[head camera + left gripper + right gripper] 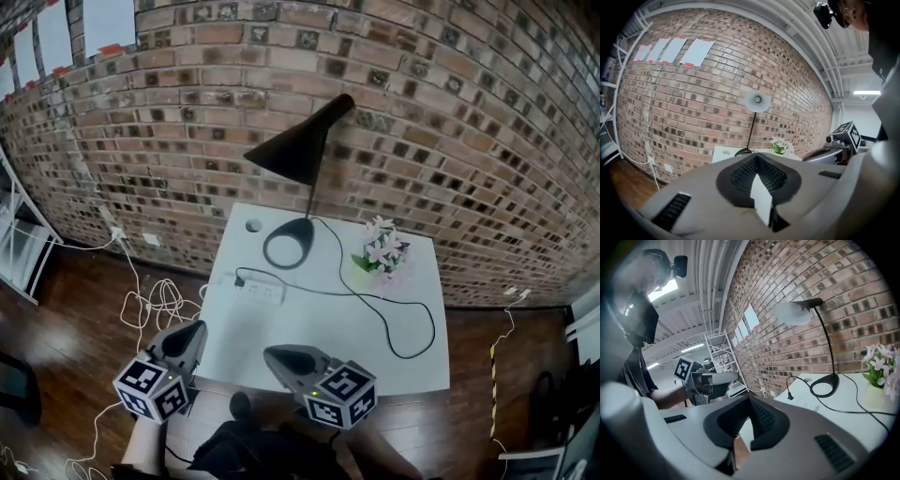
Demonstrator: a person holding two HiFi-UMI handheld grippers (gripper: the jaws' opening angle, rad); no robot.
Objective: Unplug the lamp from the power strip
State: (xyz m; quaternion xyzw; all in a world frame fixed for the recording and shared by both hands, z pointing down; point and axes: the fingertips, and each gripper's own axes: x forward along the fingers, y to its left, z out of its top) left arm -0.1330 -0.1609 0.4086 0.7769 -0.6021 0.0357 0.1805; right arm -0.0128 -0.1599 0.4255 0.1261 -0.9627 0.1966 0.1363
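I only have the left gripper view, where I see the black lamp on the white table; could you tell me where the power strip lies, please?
Observer: The white power strip lies flat on the white table's left part, in front of the black cone-shaded lamp.
Operator: Is the lamp plugged in?
Observer: Yes, its black plug sits in the strip's left end.
Operator: Where does the cord run?
Observer: The black cord loops wide over the table's right side.

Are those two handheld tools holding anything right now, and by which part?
Nothing is held. The left tool and the right tool are both shut and empty; the lamp's plug sits untouched in the power strip.
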